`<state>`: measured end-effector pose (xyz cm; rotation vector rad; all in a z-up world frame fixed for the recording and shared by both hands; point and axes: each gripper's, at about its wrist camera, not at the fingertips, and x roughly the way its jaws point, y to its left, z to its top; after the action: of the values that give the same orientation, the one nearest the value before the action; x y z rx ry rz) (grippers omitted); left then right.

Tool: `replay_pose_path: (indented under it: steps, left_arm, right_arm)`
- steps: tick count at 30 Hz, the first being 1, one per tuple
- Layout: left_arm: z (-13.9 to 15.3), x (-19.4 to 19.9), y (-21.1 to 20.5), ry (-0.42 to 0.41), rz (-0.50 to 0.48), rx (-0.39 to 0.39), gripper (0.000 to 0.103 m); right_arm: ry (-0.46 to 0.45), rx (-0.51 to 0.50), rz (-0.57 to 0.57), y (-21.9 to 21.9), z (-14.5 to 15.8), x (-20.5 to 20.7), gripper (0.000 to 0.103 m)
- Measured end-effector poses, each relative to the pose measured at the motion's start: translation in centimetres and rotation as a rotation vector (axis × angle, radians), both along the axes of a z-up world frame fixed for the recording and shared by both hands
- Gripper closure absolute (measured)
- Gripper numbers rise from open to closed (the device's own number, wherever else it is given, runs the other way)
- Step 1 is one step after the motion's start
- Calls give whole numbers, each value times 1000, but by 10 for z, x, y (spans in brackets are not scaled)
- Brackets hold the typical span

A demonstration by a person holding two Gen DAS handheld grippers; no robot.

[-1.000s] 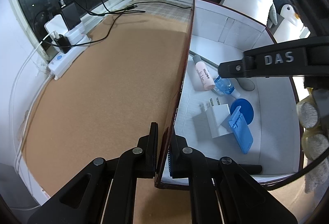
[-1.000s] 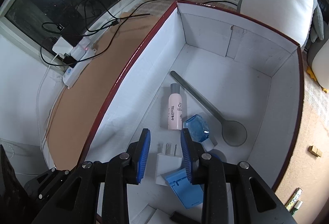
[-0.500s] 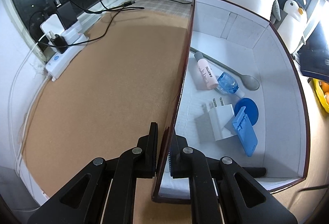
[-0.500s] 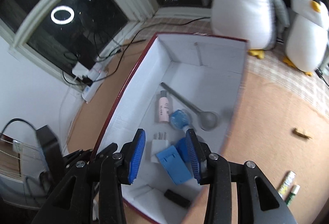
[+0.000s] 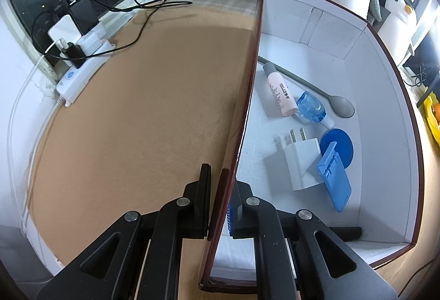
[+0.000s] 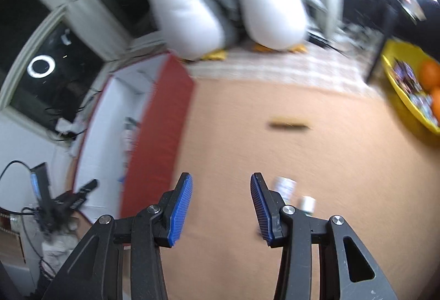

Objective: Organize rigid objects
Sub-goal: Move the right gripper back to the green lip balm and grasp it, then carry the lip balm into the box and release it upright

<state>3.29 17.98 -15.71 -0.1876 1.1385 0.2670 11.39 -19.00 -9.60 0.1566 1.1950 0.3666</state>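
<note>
Two grippers: the left gripper (image 5: 220, 199) is clamped on the near wall of the box (image 5: 249, 96), one finger outside and one inside; the right gripper (image 6: 221, 207) is spread wide with nothing between its pads.
Box: red outside, white inside, thin stiff card by the look of it (light, I judge, and likely to flex or tip if pulled hard by one wall).
Already inside, ahead and right of the left fingers: a white plug charger (image 5: 301, 162), a blue flat case (image 5: 334, 184) leaning on it, a blue disc (image 5: 339, 147), a clear blue bottle (image 5: 310, 107), a pink tube (image 5: 282, 95), a grey spoon (image 5: 341, 106).
Loose items: two small cylinders, a labelled tube (image 6: 284, 187) and a white-capped tube (image 6: 306, 203), lie on the brown table (image 6: 302, 151) just right of the right gripper's right finger; a small tan stick (image 6: 288, 126) lies well ahead of the fingertips (the view is blurred, so their make is unclear).
Handling, my judgement: rigid, light and round, so apt to roll or squirt from the pads; take each across its middle, pads square to its length.
Risk: the two cylinders lie close together, so closing may nudge the neighbour.
Bystanders: two plush penguins (image 6: 189, 8) and a yellow bowl (image 6: 401, 96) far ahead.
</note>
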Motion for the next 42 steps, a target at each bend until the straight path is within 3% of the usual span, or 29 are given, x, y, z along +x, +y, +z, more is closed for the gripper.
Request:
replay_pose_path:
  steps: [9,19,29,35,42]
  left_arm:
    - [0,1,-2,8,2,11,93]
    - [0,-1,-3,10,4,16,92]
    - [0,-1,-2,10,2,17,92]
    - [0,-1,-2,10,2,17,92]
    - [1,-3,-2,5,3,12,92]
  right_arm:
    - [80,-96,-90,-52,-51,-6,63]
    - [146,-165,-91,-63,-93,-13,66]
    - [132,-232,-62,-52,-95,-13,75]
    - [122,-279,-41,-48,-97,-13,89]
    - [115,-256,-56,-52,-88,-16,89]
